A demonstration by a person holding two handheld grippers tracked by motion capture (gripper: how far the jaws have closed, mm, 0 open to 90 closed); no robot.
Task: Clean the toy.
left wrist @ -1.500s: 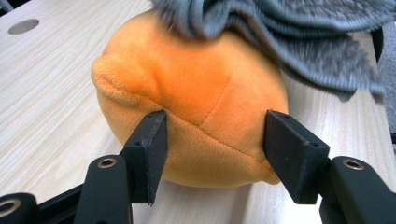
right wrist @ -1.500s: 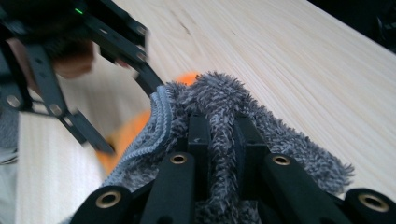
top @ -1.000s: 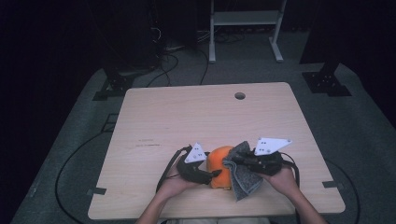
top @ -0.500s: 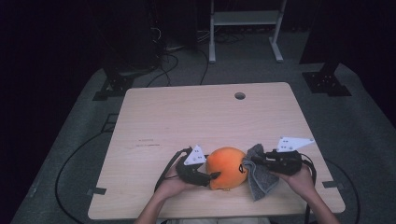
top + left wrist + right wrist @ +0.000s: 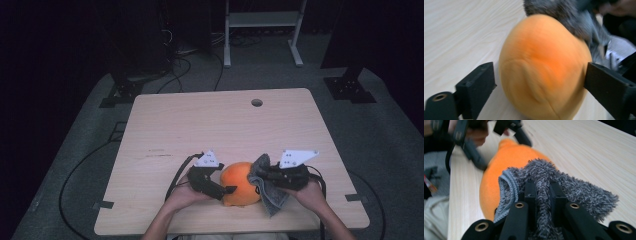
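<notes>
- The orange ball (image 5: 241,182) sits low in the centre of the high view, on the near part of the wooden table (image 5: 200,130), between the two grippers; it is soft-looking, with a small nub at one end in the right gripper view (image 5: 506,162).
- The left gripper (image 5: 226,190) is just left of the ball in the high view. Its jaws have just been opening: in the left gripper view they stand wide on either side of the ball (image 5: 541,67), the left jaw clear of it and the right jaw close at its edge, so the grasp looks released, with the ball still between them.
- The right gripper (image 5: 265,176) is clenched on a grey fluffy cloth (image 5: 267,187); the right gripper view shows the pile pinched between its jaws (image 5: 544,202).
- A second ago the cloth lay lower and nearer the bottom edge of the high view; now it is pressed against the ball's right side, draping down to the table.
- Judged from this, the work is wiping the ball: the left tongs seem to be re-gripping or letting it turn so that the cloth can reach a fresh patch.
- The ball could roll while it is loose.
</notes>
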